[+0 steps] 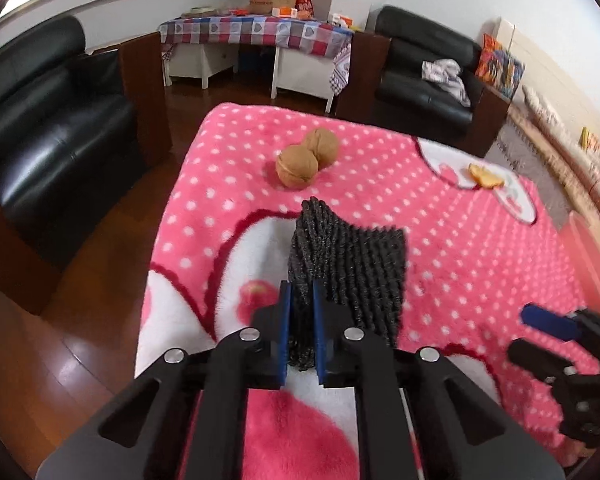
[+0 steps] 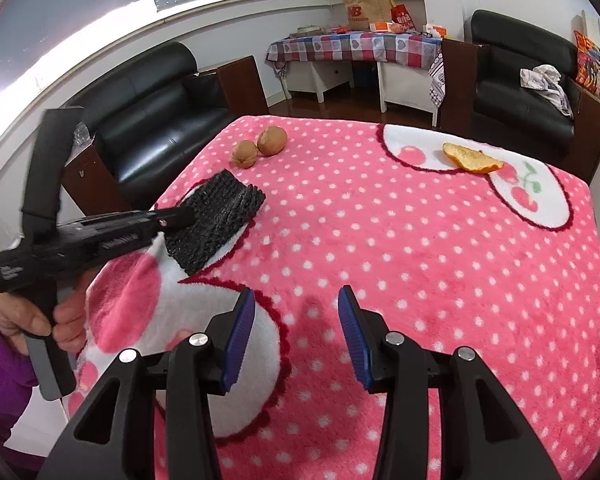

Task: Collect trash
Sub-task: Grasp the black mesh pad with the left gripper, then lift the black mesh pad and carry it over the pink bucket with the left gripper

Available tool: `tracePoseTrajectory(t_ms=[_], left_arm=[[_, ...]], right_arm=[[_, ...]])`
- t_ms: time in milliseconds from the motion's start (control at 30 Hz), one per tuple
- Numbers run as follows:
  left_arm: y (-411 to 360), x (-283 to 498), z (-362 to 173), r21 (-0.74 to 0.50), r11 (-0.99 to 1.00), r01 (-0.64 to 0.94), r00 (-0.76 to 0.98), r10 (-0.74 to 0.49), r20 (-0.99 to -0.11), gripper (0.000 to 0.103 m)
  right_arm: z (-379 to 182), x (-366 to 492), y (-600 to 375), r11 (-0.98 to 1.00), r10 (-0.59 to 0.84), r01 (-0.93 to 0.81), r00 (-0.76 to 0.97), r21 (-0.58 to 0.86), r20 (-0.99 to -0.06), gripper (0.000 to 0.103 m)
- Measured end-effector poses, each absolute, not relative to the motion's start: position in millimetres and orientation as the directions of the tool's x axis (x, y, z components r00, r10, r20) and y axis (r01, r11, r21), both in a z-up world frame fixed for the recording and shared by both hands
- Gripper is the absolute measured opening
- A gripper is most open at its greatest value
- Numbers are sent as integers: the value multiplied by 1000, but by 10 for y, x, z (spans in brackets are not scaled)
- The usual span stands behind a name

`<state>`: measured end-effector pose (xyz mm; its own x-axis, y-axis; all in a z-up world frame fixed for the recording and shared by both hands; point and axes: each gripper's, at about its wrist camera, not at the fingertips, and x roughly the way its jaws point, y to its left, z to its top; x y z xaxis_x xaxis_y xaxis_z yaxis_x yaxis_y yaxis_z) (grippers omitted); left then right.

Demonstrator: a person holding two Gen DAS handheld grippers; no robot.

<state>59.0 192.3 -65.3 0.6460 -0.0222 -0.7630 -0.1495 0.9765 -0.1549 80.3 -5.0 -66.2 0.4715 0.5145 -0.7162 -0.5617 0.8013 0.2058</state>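
2 walnuts (image 1: 305,158) sit touching each other near the far left part of the pink dotted blanket (image 1: 440,240) that covers the table. Nearer than the walnuts lies a black woven mat (image 1: 352,256), folded or bunched so that one end stands up off the blanket. The left gripper (image 1: 301,336) is clenched on the near edge of that mat, whose black weave fills the narrow gap between the 2 blue pads. From the right wrist view the same gripper (image 2: 180,216) reaches in from the left, held by a hand (image 2: 40,320) in a purple sleeve (image 2: 4,360), with the mat (image 2: 216,216) lifted at the gripped edge.

The right gripper (image 2: 296,332) hangs above the blanket with its jaws apart and nothing between them; only pink fabric shows in the gap. A piece of orange peel (image 2: 472,158) lies on a white cherry patch toward the far right of the blanket, well apart from both grippers and from the walnuts (image 2: 260,146). Beyond the table stand 2 black sofas (image 1: 48,128) and a side table with a checked cloth (image 1: 256,32).
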Motion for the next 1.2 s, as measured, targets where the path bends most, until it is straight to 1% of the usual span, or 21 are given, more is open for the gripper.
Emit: tracePoseTrajectory(t_ms=[300,467,800,1200], left_arm=[[2078,357,-236,-260,952,-162,734,-60,-677,9],[2108,241,-25,-276,948,-157,770,-57,-635,9],[1748,107,93,-219,967,-133,796,-27,-604,9],[1135,36,-71,-135,985,-108,762,-5,-647,9]], right_arm=[[-648,816,184,771,538,-606,454,196,-710,43],[-642,778,252,762,549,-614,447,204,-707,43],[-534,704,43,785,542,-583,486,207,-686,43],[-347,585,-350,811,540,-540,544,224,-642,43]])
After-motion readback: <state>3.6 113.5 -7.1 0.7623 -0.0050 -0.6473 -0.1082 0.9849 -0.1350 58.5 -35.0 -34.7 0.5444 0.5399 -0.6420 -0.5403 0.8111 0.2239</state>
